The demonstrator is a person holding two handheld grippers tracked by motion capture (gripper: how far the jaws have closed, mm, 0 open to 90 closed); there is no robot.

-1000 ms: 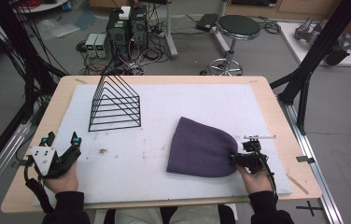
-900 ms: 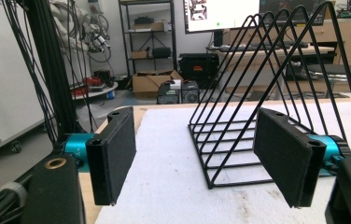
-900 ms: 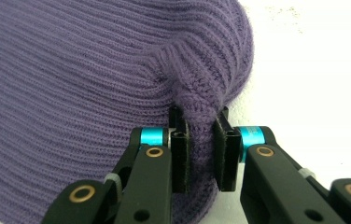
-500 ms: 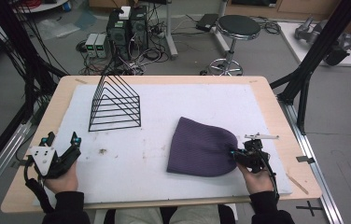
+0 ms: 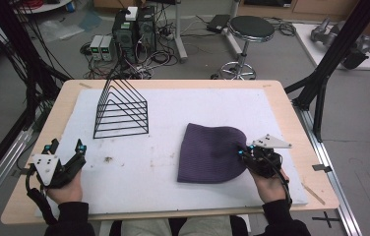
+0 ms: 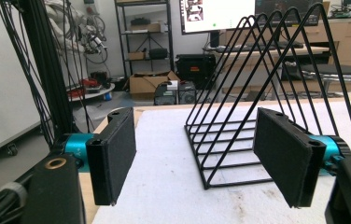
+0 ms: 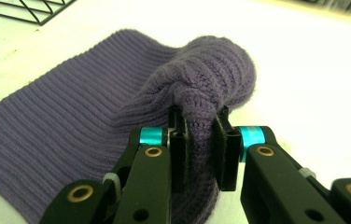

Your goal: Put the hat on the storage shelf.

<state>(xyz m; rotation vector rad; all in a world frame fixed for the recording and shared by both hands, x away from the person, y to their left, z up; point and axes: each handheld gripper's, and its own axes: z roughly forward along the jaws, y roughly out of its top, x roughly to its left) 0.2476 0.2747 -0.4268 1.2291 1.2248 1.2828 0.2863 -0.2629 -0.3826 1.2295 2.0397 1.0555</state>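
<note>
The left gripper [image 5: 67, 156] rests at the near left corner of the counter [image 5: 281, 105], held in the person's left hand [image 5: 65, 189]. Its jaws stand wide apart and released, with nothing between them; in the left gripper view the two black pads [image 6: 285, 154] frame the white mat [image 5: 163, 113] and the wire rack beyond.

The right gripper [image 5: 246, 156] sits at the near right of the counter, held in the person's right hand [image 5: 270, 186]. Its jaws are clenched on a pinched fold at the rounded crown of the purple knit beanie [image 7: 117, 107], and the fabric bunches upward between them in the right gripper view.

The beanie [image 5: 211, 152] lies flat on the mat, right of centre, its crown end touching the right gripper and its open band toward the near edge.

Farther back, left of centre, the black wire rack [image 5: 122, 109] of triangular loops stands upright on the mat, well apart from the beanie.

Beyond the counter, a round stool [image 5: 250, 29] and computer cases [image 5: 134, 27] stand on the floor
</note>
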